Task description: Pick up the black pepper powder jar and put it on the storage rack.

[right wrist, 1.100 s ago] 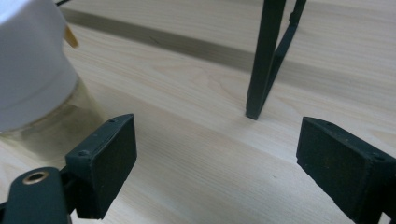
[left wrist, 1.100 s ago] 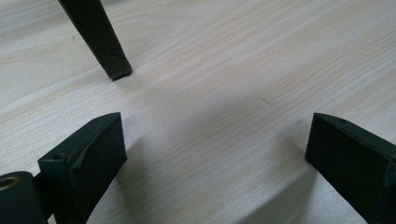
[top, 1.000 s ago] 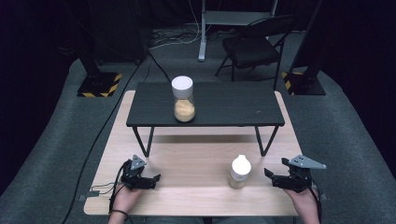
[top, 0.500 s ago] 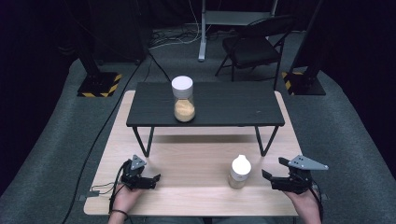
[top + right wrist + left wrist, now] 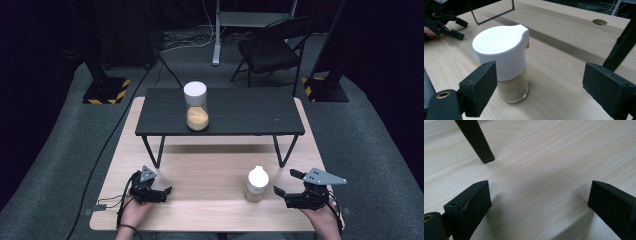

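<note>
A small glass jar (image 5: 256,184) with a white flip-top lid and pale powder inside stands upright on the light wooden table (image 5: 210,170), near its front right. My right gripper (image 5: 286,182) lies just right of it, open and pointing left at it. In the right gripper view the jar (image 5: 506,62) stands ahead, close to the left pad (image 5: 482,85), and no pad touches it. My left gripper (image 5: 165,192) rests at the front left, open, pointing right. Bare wood lies between its jaws (image 5: 539,197).
A low black table (image 5: 250,115) stands on the far half of the wooden table and carries a taller white-lidded jar (image 5: 196,107) of orange-tan powder. One of its legs (image 5: 477,140) stands just ahead of my left gripper. A folding chair (image 5: 272,47) and stands are on the floor beyond.
</note>
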A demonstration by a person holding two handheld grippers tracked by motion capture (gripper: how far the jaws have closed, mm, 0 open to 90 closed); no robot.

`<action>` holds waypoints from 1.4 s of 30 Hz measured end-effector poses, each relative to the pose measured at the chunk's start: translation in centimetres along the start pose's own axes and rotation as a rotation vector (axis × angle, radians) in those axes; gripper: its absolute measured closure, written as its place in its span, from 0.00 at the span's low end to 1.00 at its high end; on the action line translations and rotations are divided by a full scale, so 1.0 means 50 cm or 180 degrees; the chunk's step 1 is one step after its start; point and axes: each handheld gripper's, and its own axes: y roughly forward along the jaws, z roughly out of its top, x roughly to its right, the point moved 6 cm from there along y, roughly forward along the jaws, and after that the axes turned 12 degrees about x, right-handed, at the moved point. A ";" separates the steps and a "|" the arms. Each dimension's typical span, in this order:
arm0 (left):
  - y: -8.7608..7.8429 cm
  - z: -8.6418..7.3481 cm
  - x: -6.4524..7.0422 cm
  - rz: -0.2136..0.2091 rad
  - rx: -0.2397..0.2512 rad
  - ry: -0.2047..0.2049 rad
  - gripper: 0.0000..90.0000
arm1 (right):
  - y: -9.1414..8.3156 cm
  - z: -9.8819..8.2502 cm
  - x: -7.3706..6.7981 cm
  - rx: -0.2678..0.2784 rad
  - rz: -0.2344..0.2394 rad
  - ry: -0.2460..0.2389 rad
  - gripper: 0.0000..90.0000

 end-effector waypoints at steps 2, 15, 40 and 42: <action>0.000 0.000 0.000 0.0000 0.0000 0.0000 0.04 | 0.003 0.001 -0.003 -0.0001 0.0032 -0.0015 0.13; 0.000 0.000 0.000 -0.0001 -0.0001 0.0001 0.04 | 0.025 0.004 -0.023 -0.0015 0.0194 -0.0088 0.13; 0.000 0.000 -0.001 -0.0012 -0.0001 0.0007 0.04 | 0.100 -0.009 -0.053 -0.0193 0.0370 -0.0136 0.14; 0.000 0.000 -0.001 -0.0011 -0.0001 0.0006 0.04 | 0.106 -0.012 -0.053 -0.0205 0.0351 -0.0138 0.14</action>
